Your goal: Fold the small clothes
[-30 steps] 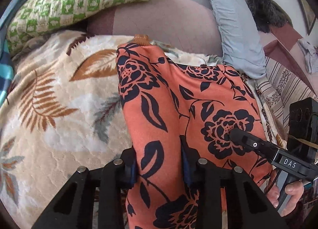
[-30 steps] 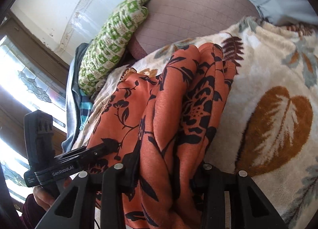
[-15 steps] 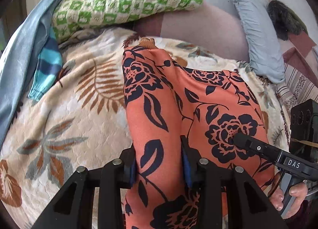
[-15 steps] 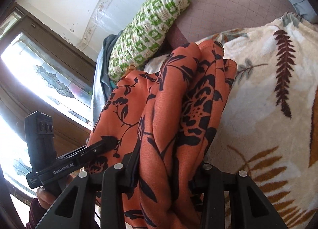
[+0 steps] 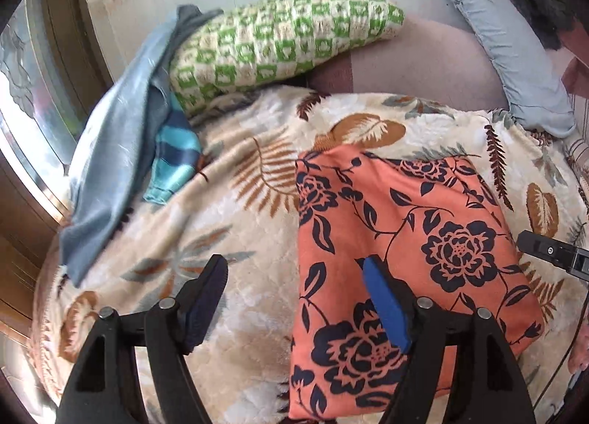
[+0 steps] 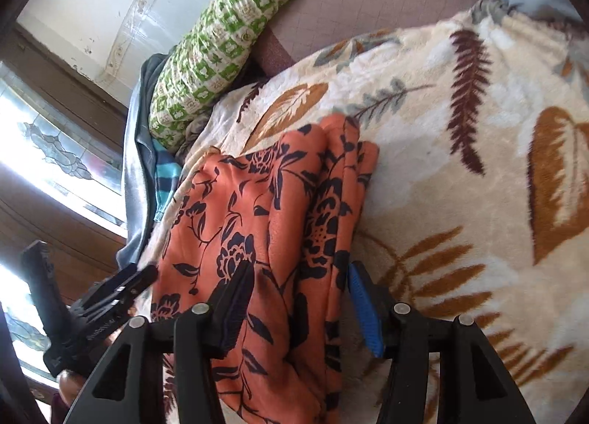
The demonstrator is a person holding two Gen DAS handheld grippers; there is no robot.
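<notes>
- Two grippers hang over one folded orange floral garment that lies flat on the leaf-patterned blanket.
- In the left wrist view, the left gripper has its jaws spread wide and holds nothing. Its left finger stands over bare blanket, its right blue-padded finger over the cloth, so the garment's left edge runs between the two.
- In the right wrist view, the right gripper is also spread. The garment's layered right-hand folds lie in the gap between the fingers. The blue pad sits just beside the cloth's right edge, while the dark finger rests over the fabric; no pinch is visible.
- Each camera catches the other tool at its frame edge: the right one at the far right of the left view, the left one at the lower left of the right view.
- Beyond the garment, a green checked pillow lies at the head of the blanket, with a pale blue cloth and a striped teal piece beside it.
- Further right, a grey-blue pillow leans against the mauve backrest.
</notes>
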